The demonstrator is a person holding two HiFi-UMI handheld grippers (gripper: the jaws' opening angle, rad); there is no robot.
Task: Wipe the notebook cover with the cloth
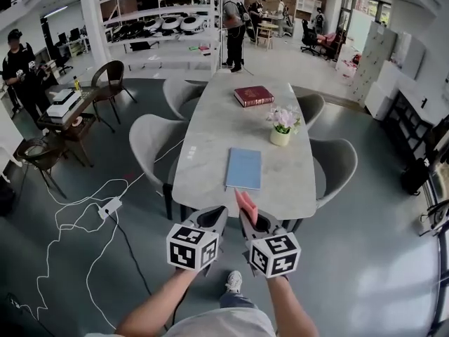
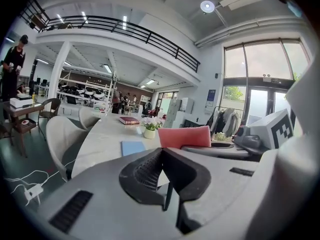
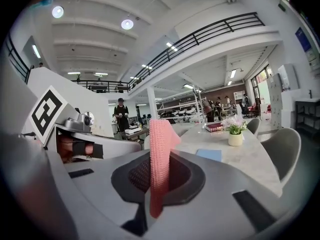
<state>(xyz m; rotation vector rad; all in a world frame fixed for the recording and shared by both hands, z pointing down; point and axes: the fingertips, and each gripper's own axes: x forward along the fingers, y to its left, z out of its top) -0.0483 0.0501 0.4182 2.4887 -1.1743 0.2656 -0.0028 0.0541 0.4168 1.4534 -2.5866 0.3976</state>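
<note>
A light blue notebook (image 1: 243, 168) lies flat near the front end of the long marble table (image 1: 210, 132); it also shows as a blue notebook (image 2: 132, 147) in the left gripper view and a blue notebook (image 3: 210, 154) in the right one. My right gripper (image 1: 247, 215) is shut on a pink cloth (image 1: 245, 203), which stands up between its jaws as the pink cloth (image 3: 159, 159). My left gripper (image 1: 212, 220) is shut with nothing in it, just left of the right one. Both hover short of the table's front edge.
A dark red book (image 1: 253, 95) lies at the table's far end. A flower pot (image 1: 280, 128) stands beyond the notebook to the right. Grey chairs (image 1: 151, 142) flank the table. A white cable and power strip (image 1: 110, 207) lie on the floor at left. People stand far back.
</note>
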